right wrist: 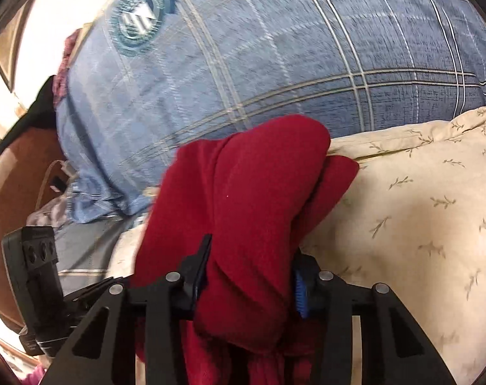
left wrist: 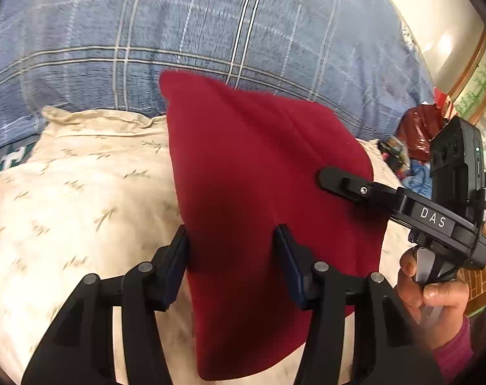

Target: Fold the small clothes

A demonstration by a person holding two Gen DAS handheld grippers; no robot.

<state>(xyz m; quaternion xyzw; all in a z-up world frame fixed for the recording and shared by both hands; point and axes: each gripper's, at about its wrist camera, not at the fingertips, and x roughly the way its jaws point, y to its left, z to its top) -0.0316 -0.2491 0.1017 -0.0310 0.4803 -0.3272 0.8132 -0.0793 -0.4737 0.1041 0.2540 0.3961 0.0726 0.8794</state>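
I am clamping a bunched fold of the red garment (right wrist: 243, 199) in my right gripper (right wrist: 249, 276) over the cream bedding (right wrist: 419, 208), while my spread left gripper (left wrist: 233, 250) is straddling its long axis running straight ahead

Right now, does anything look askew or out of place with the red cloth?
Yes. The red cloth is bunched in thick folds between the right tool fingers, not flat on the cream sheet.
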